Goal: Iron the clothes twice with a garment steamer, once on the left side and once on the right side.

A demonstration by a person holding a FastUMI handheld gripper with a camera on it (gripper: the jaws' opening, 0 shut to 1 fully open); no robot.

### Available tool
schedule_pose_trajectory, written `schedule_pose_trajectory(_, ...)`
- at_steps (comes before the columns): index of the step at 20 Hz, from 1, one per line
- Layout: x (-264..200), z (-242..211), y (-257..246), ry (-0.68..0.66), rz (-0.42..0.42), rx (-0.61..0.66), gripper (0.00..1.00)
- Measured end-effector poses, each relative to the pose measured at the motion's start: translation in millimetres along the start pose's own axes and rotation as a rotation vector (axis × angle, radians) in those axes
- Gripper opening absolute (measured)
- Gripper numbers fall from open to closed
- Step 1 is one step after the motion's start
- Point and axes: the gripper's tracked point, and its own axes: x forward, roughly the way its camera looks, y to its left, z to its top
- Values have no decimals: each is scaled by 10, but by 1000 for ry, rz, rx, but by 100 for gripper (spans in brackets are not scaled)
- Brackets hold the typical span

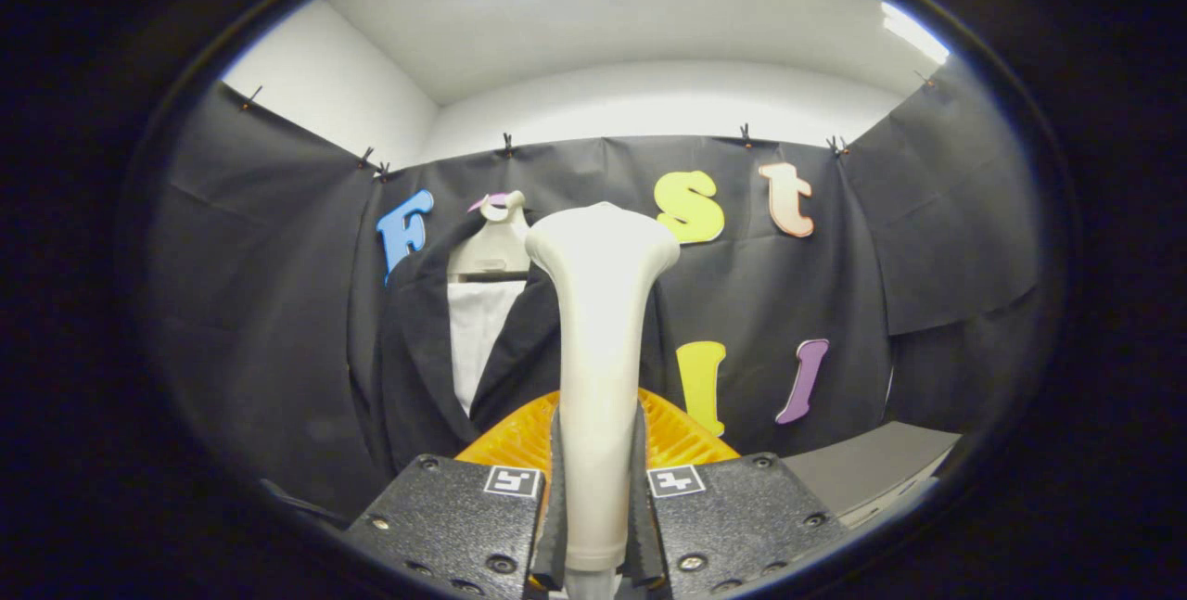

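Observation:
A cream-white garment steamer (599, 350) stands upright between my fingers, its wide head at the top. My gripper (595, 498) is shut on its handle, both fingers pressing its sides. Beyond it hangs a black jacket (417, 368) on a pale hanger (491, 243), open at the front over a white shirt (478, 331). The steamer head sits in front of the jacket's right half and hides it. How far the head is from the cloth I cannot tell.
An orange ribbed part (515, 438) shows just behind the fingers, on both sides of the steamer handle. A grey table edge (872, 465) lies to the right, lower than the garment. Black cloth walls close the booth on three sides.

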Motion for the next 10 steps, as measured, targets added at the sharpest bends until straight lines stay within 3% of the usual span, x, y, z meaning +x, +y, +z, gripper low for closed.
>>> schedule_pose_trajectory(10, 494, -161, 70, -26, -53, -73, 29)
